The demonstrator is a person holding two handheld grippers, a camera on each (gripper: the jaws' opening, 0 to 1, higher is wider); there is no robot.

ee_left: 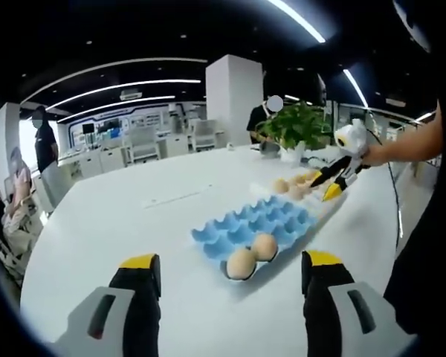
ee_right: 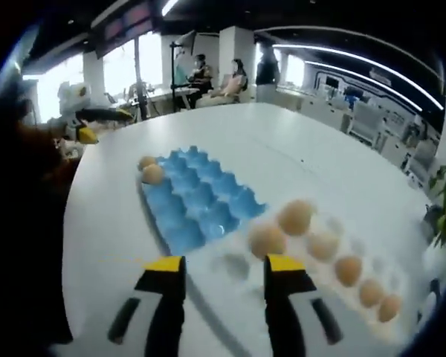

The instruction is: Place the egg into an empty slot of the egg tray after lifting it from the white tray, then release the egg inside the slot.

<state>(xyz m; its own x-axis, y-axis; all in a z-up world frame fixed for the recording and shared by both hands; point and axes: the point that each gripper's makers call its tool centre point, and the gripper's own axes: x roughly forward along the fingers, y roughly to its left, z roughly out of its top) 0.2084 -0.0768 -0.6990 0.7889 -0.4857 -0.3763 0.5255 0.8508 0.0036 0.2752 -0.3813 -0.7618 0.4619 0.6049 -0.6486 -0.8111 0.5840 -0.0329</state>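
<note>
Right claw [ee_right: 224,269] apparently open, empty.

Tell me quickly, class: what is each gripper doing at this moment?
Left gripper: open, holding nothing, back from the blue egg tray.
Right gripper: open, holding nothing, over the white tray near an egg.

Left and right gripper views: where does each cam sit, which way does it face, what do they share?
Left gripper view: rides the left gripper, jaws apart and empty, looking across the white table at the blue egg tray holding two eggs; the right gripper and the person's hand show beyond it.
Right gripper view: rides the right gripper, jaws apart and empty, over the white tray of eggs, facing the blue egg tray; the left gripper shows far left.
Shared: both trays, the table, seen from opposite ends.
</note>
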